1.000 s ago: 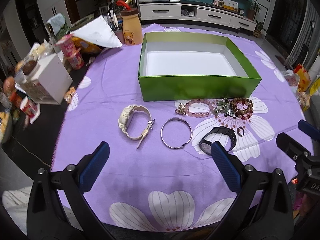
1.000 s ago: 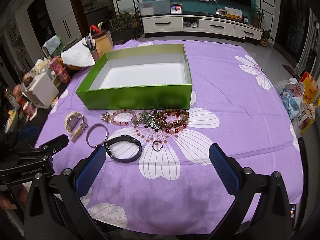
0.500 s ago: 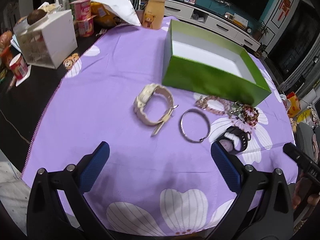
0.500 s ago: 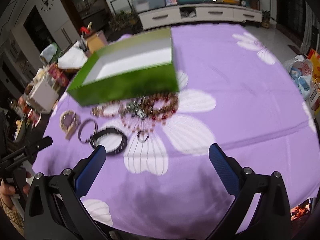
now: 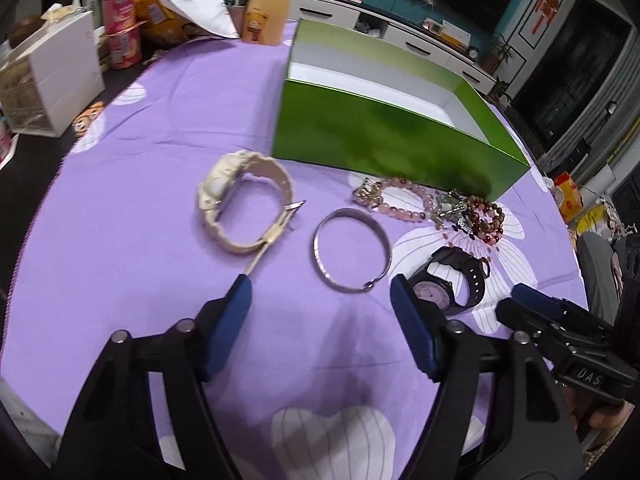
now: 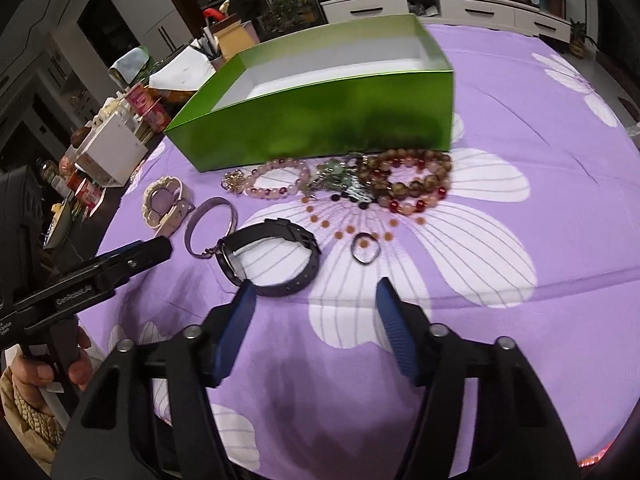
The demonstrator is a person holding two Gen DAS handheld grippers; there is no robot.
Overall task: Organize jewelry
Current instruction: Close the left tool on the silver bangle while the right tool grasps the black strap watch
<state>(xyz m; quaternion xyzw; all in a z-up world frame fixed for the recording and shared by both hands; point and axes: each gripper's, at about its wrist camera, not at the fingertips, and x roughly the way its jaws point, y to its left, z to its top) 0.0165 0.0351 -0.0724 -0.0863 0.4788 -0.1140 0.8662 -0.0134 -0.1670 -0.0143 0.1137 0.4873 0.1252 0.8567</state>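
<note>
- Jewelry not gripped by either tool; lay loose on the purple cloth along the near wall of the green box.
- Left gripper: blue pads spread wide, nothing between them; hovered low on the near side of the box, one pad tip just beside the strap end of the cream watch, the other just beside the black watch, silver bangle in line between them. Judged a lining-up for the bangle or the cream watch.
- Right gripper: pads likewise parted and bare; aimed at the black watch, its left pad tip at the edge of the band. Probably spread that wide to straddle the band.
- Farther out: small dark ring beyond the black watch, toward the box; pink bead bracelet and tangled brown beads close against the box's near wall.
- Box itself open-topped, white floor bare as far as visible; likely parked just behind the pieces to keep each transfer short.
</note>
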